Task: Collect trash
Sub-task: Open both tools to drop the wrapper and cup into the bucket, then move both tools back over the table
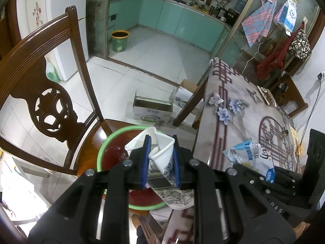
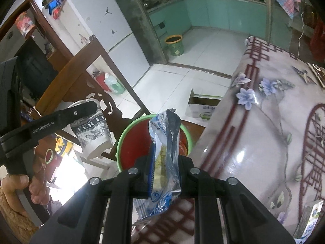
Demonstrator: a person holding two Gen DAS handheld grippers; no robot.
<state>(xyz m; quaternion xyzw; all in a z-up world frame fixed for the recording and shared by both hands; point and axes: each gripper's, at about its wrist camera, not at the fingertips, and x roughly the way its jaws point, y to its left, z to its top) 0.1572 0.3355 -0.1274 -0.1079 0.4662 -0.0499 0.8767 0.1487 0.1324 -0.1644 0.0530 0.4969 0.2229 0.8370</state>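
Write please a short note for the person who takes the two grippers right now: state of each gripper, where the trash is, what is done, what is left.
Left gripper: shut on the crushed paper cup, held over the green-rimmed red bin on the chair.
Right gripper: shut on the blue-white snack wrapper, near the table edge, toward the bin.
Done: both pieces picked up.
Left: release both into the bin.

Tabletop (image 1: 239, 122) w/ glossy floral cloth, maroon lattice print; patterned flat item (image 1: 267, 95) near far edge. Chair seat (image 1: 113, 126) just beside tabletop's left edge, carries green-rimmed red basin (image 1: 113, 154). Tiled floor (image 1: 154, 61): open cardboard box (image 1: 152, 109) by tabletop's far-left corner, yellow-rimmed green bin (image 1: 119, 40) well beyond.
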